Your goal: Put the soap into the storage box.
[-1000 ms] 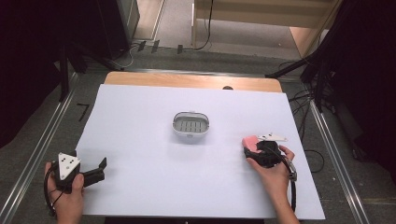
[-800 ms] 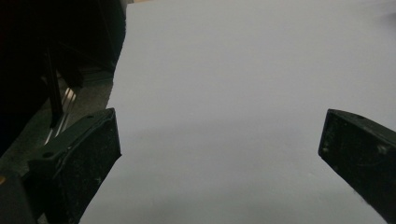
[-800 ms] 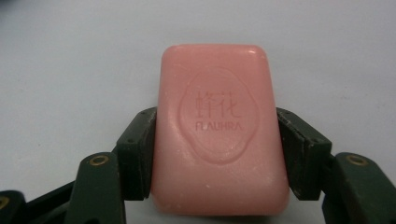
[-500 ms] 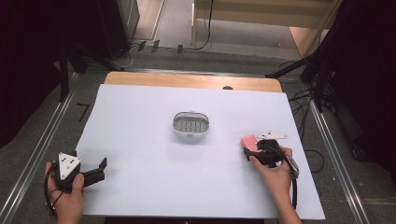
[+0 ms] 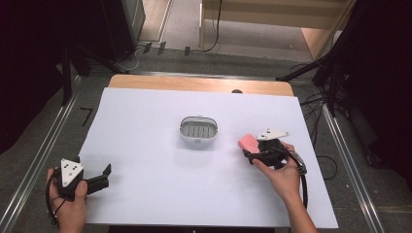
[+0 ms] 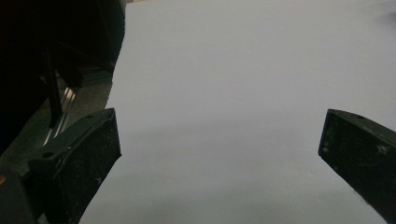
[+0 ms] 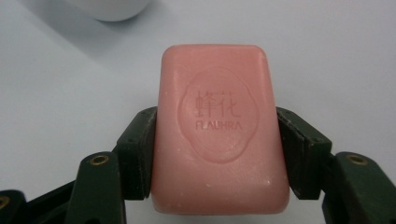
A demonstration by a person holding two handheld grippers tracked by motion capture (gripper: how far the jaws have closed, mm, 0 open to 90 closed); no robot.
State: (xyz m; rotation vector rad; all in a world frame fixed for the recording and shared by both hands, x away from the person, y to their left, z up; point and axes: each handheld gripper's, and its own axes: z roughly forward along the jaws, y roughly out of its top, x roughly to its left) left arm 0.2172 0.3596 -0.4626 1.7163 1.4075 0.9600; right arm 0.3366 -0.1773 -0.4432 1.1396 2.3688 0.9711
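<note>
Since the earlier frames the right gripper [image 5: 251, 148] and its pink soap bar [image 5: 248, 141] have shifted slightly leftward, toward the soap dish [image 5: 198, 130]; the left gripper [image 5: 99, 178] is unchanged at the near left corner of the white table [image 5: 145, 116]. The right jaws are clamped on the bar's two long sides [image 7: 219, 135], the stamped face up. The left jaws stand wide apart over bare surface [image 6: 219, 149]. The bar lies near the dish, to its right, apart from it. The likely step is carrying the soap to the dish: a level bar and a firm hold should prevent slipping, with release only over the slotted tray.
</note>
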